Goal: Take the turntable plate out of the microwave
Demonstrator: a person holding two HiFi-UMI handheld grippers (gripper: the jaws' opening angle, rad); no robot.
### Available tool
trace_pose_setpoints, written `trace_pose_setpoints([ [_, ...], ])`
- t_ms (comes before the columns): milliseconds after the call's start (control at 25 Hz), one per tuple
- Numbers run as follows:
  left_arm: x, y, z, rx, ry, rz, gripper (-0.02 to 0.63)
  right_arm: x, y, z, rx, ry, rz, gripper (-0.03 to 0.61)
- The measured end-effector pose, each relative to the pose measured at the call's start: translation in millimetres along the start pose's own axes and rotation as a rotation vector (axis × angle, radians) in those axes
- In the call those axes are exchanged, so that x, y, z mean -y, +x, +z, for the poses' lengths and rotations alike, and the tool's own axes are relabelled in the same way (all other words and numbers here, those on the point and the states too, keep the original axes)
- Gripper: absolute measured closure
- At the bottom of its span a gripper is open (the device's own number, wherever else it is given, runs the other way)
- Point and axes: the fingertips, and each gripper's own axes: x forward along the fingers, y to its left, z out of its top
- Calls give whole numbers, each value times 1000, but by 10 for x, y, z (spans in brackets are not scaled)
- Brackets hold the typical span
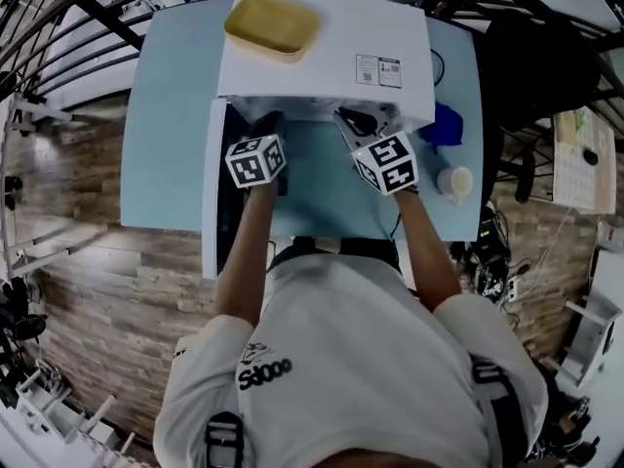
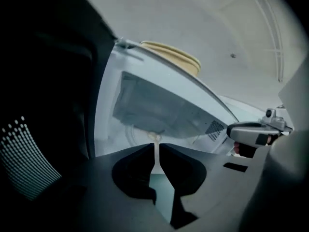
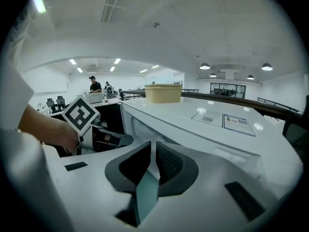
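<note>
Jaws pressed together and holding nothing, the left gripper (image 2: 157,148) and the right gripper (image 3: 153,148) hang side by side at the mouth of a white box-shaped microwave oven (image 1: 322,61), which stands on a pale blue table (image 1: 161,115). Its dark-windowed door (image 1: 219,208) is swung wide on the person's left. A shallow tan tray (image 1: 273,22) sits on the oven's top.

The round clear glass turntable plate (image 2: 129,129) appears to lie inside on the cavity floor. Only a faint curved rim shows in the left gripper view, just beyond that gripper's closed tips. The right gripper view faces the oven's upper front edge and shows none of the plate.

With the door already open and the plate untouched, the step in hand looks like the approach to the cavity. The next move would call for at least one pair of jaws to part, go low into the opening and take the plate's near rim. A level lift clear of the hub and a straight draw outward should follow, since glass held by one edge could tip or slide.
</note>
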Motion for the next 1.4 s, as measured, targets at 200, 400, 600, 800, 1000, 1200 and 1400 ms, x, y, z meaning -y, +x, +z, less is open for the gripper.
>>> trace_pose_setpoints([
  [200, -49, 246, -133, -15, -133, -28, 498, 26, 165, -287, -43, 44, -2, 475],
  [400, -76, 506, -254, -1, -206, -16, 437, 28, 322, -499, -91, 14, 29, 446],
  [600, -170, 666, -267, 27, -228, 58, 397, 29, 413, -592, -93, 23, 63, 439],
  [800, -263, 779, -347, -2, -272, 105, 373, 1, 461, -753, -110, 55, 85, 428],
  [1000, -243, 856, -346, 20, -363, 106, 368, -4, 454, -858, -102, 120, 76, 425],
  [1200, -230, 903, -307, 69, -506, 140, 362, 62, 457, -935, -98, 168, 56, 425],
  [1400, -267, 910, -315, 87, -630, 141, 362, 99, 530, -963, -70, 273, 49, 426],
])
